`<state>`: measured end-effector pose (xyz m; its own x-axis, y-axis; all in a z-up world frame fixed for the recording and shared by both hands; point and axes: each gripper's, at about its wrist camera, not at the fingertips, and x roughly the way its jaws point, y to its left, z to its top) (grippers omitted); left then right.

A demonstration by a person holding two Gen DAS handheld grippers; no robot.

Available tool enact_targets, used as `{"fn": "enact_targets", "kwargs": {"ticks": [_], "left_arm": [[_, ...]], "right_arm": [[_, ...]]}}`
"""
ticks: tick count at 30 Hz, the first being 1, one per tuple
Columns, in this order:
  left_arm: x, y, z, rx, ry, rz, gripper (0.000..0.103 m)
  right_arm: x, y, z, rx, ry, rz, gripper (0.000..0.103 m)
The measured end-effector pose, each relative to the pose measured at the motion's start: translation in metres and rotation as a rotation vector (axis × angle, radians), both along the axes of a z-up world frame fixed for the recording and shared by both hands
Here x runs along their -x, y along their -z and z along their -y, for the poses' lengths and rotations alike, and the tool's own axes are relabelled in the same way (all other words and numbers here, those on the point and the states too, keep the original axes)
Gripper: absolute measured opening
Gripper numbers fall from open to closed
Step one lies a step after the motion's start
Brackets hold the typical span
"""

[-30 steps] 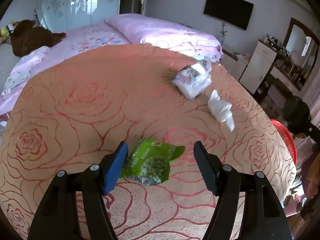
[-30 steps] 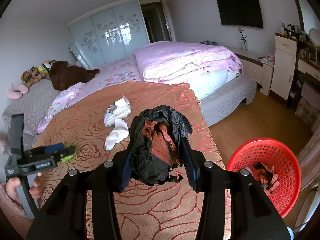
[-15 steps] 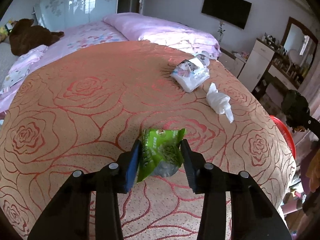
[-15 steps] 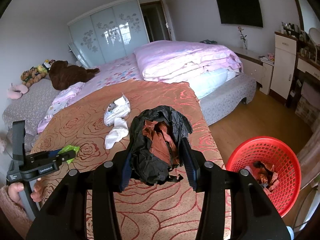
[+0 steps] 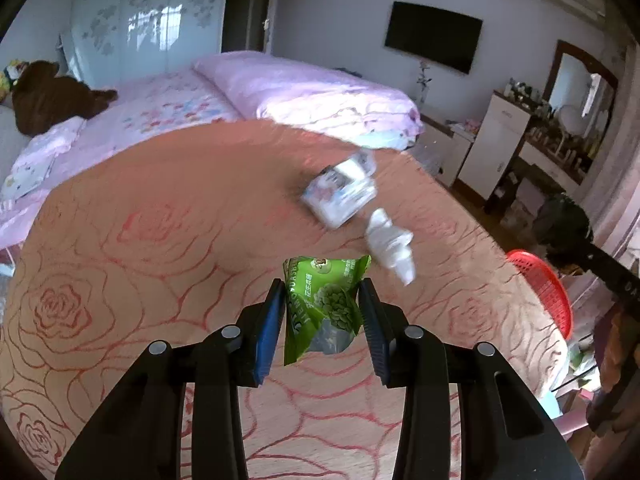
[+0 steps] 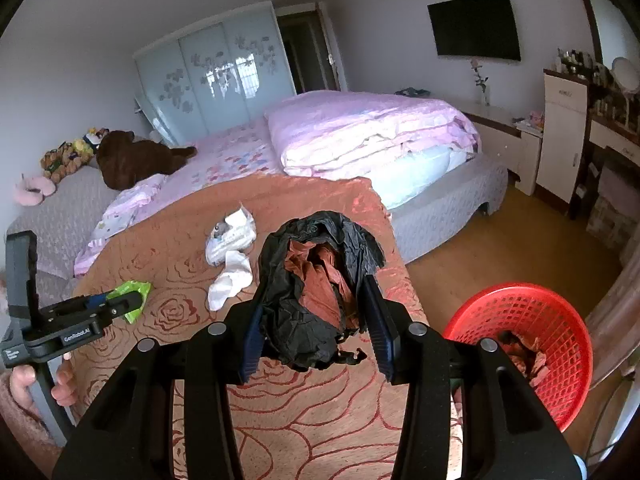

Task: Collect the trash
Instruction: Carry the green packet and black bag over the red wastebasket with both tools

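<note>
The left gripper has its jaws just closed and clenched on a crumpled green foil snack wrapper, held clear above the peach bedspread with red rose outlines. The right gripper has its jaws clenched on a crumpled black plastic bag with rust-brown lining, near the right edge of the bedspread. On the bedspread beyond the wrapper lie a flattened white printed packet and, just beside it, a crumpled white tissue; both sit close to the right edge. Past that edge, open wooden floor leads to a round red plastic mesh basket holding brown scraps. A folded pink quilt occupies the far bed; a brown plush toy rests at far left.
</note>
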<state>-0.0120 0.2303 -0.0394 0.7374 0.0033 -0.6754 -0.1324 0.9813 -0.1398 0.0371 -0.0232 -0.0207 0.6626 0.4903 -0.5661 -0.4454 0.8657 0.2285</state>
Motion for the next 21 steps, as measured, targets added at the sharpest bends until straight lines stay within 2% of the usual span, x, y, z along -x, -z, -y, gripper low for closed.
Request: {"fn": "enact_targets", "kwargs": {"ticks": [13,21], "left_arm": [[-0.028,-0.038,0.070,-0.025,0.137,0.085,0.037],[-0.049,-0.047,0.114,-0.034,0.224,0.099,0.037]], "right_arm": [[-0.002,-0.017,0.032,-0.011,0.068,0.047,0.044],[-0.002,-0.023,0.062,-0.006,0.128,0.070,0.044]]}}
